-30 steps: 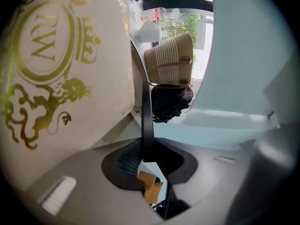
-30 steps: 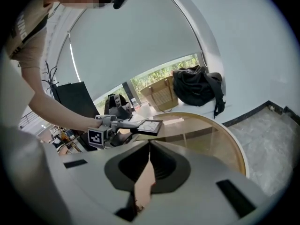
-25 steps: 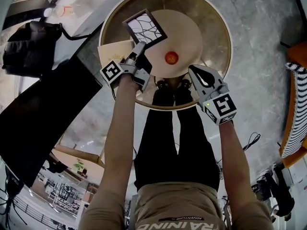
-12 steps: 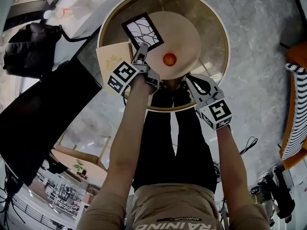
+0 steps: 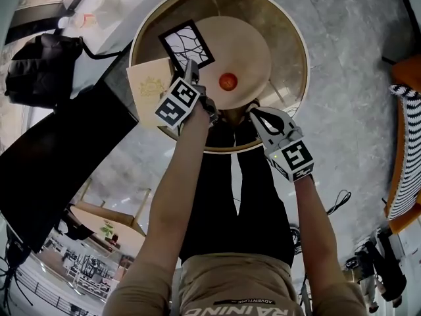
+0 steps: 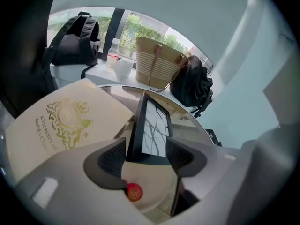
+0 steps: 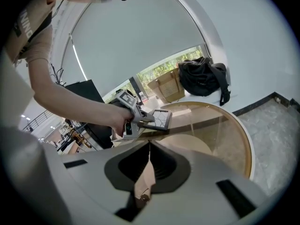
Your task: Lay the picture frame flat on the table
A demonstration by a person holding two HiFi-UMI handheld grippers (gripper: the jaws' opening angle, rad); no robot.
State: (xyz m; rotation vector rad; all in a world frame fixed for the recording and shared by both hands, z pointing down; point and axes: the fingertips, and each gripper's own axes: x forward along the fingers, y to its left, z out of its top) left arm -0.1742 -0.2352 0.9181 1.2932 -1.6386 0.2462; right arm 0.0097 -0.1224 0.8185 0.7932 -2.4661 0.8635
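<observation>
The black picture frame (image 5: 187, 45) with a white branch print lies flat on the round glass table (image 5: 296, 41), at its left side. My left gripper (image 5: 191, 68) is at the frame's near edge. In the left gripper view its jaws have just been opening and now stand wide, with the frame's (image 6: 152, 125) near end between the pads (image 6: 115, 156) but not pressed. My right gripper (image 5: 254, 112) hovers over the table's near rim, shut and empty. The right gripper view shows the left gripper (image 7: 140, 118) beside the frame (image 7: 161, 119).
A cream book (image 5: 150, 84) with gold print lies left of the frame, partly under my left gripper. A small red ball (image 5: 228, 81) rests near the table's middle. A black backpack (image 5: 43, 64) sits on the white bench to the left, a woven tote (image 6: 157, 64) further along.
The frame has gone from tilted in my left gripper to flat on the glass. The left gripper rolled and its jaws opened. The right gripper shifted slightly left.
</observation>
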